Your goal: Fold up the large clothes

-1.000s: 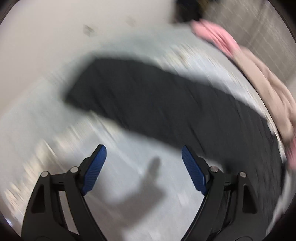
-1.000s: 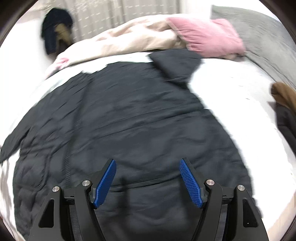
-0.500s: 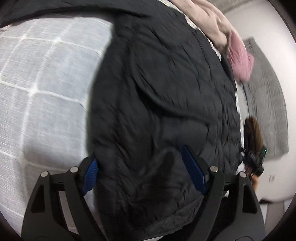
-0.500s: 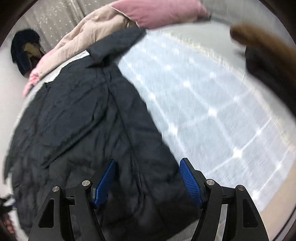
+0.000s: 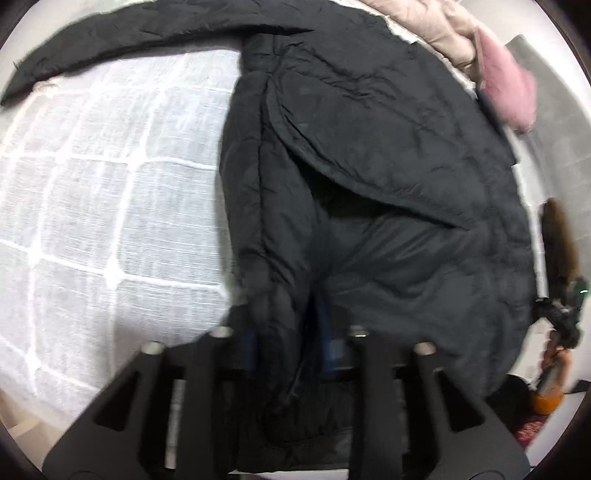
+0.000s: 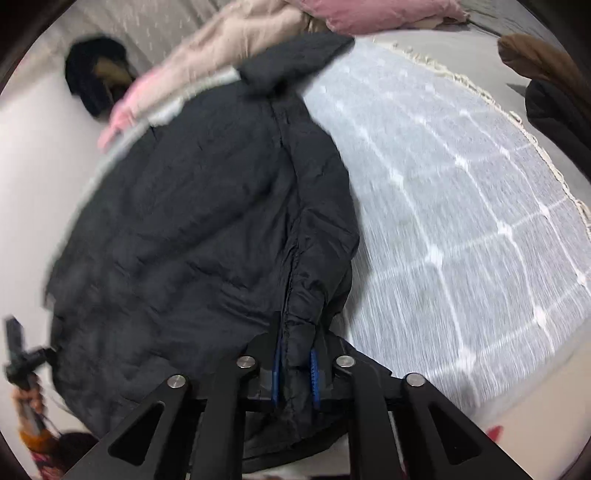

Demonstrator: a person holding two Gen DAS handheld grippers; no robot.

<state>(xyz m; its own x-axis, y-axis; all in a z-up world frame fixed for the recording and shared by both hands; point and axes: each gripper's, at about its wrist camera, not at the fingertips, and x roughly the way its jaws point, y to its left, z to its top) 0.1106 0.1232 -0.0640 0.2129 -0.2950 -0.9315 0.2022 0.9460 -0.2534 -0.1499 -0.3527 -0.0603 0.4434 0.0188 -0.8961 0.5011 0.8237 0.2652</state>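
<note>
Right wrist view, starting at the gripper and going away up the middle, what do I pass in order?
right gripper shut on the black coat's hem → black coat body → its collar end → beige quilt at the far edge.

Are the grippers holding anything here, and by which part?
Both hold the black coat: left gripper and right gripper each pinch its near edge, apparently the hem.
</note>
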